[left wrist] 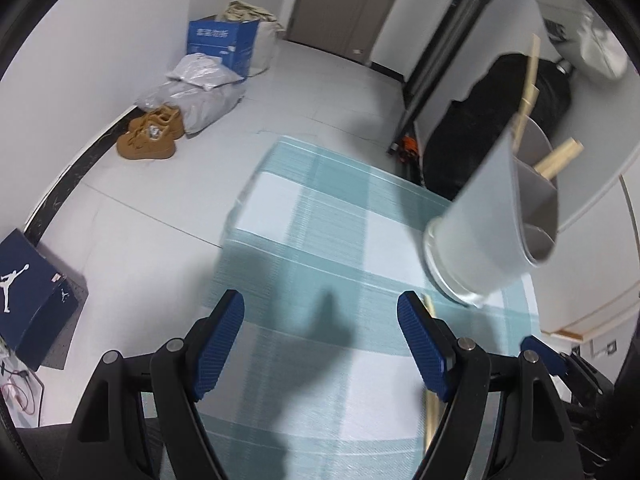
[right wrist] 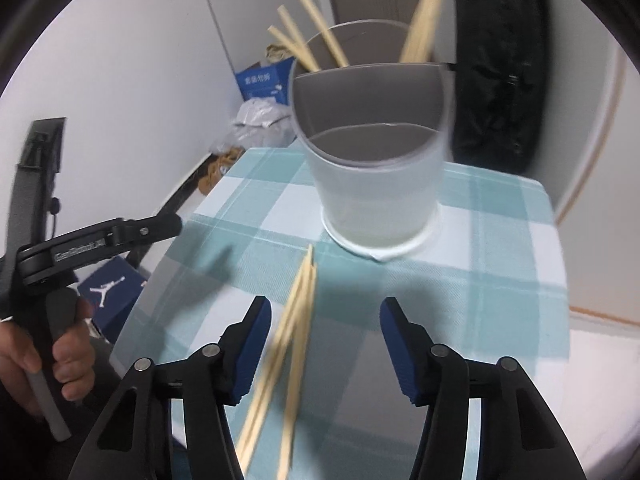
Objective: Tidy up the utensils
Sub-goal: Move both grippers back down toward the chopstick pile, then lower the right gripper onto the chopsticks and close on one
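The right gripper (right wrist: 324,344) hangs with jaws wide apart over loose chopsticks (right wrist: 298,320) lying on the checked tablecloth (right wrist: 500,248), seemingly lined up for a pickup. Just beyond stands the divided holder (right wrist: 376,184), several chopsticks already upright in its rear compartments. The left gripper (left wrist: 320,344), also spread and empty, waits over bare cloth, apparently idle.

Place: a room in a home, by an entry door
Floor: pale tiles, dark baseboard
Clutter: tan shoes (left wrist: 150,134), blue cardboard box (left wrist: 222,46), Jordan shoebox (left wrist: 34,292), stuffed plastic bags (left wrist: 200,88)
Door: grey-brown door (left wrist: 344,4)
Table: teal-and-white checked tablecloth (right wrist: 500,240)
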`<action>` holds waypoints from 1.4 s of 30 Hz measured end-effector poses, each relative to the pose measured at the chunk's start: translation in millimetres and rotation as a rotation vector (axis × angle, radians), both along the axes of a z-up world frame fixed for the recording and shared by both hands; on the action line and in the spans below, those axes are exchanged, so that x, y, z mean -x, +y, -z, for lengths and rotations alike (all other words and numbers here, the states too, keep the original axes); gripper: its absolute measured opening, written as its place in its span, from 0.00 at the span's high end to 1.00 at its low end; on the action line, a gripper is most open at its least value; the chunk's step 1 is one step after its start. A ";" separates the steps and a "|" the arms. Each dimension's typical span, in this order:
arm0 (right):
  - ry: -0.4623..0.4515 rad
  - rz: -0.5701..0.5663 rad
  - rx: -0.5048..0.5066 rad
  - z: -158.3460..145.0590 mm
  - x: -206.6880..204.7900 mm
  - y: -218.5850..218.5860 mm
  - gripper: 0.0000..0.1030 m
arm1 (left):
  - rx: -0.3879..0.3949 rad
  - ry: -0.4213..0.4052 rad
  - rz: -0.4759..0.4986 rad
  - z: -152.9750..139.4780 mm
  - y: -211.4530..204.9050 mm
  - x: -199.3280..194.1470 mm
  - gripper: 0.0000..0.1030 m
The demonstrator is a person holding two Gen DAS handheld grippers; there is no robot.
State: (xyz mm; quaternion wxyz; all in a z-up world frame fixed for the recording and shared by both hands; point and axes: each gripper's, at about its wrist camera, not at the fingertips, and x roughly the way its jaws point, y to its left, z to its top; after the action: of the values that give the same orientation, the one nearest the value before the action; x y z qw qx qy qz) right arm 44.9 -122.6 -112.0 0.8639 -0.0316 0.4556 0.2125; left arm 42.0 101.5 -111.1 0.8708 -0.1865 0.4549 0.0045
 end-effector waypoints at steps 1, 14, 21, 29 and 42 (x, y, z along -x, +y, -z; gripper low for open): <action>0.006 -0.012 0.011 2.9 -6.5 7.6 0.48 | 0.007 0.004 -0.008 1.6 2.6 -0.7 0.27; 0.110 -0.015 0.210 48.6 -56.5 66.5 0.78 | 0.124 0.123 -0.081 19.6 36.1 -0.9 0.27; 0.118 -0.035 0.276 57.4 -62.7 76.9 0.86 | 0.156 0.138 -0.083 20.3 43.8 -3.0 0.27; 0.082 -0.036 0.213 41.3 -52.5 67.1 0.96 | 0.141 0.137 -0.056 18.5 37.7 -4.3 0.27; -0.072 0.016 -0.032 -29.4 -12.7 21.3 0.96 | 0.069 0.160 0.105 19.5 -12.3 -7.5 0.27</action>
State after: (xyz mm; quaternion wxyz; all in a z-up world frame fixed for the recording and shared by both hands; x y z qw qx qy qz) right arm 57.6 -101.3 -82.6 0.8817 -0.0217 0.4210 0.2118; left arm 49.4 89.2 -130.6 0.8238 -0.1912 0.5320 -0.0421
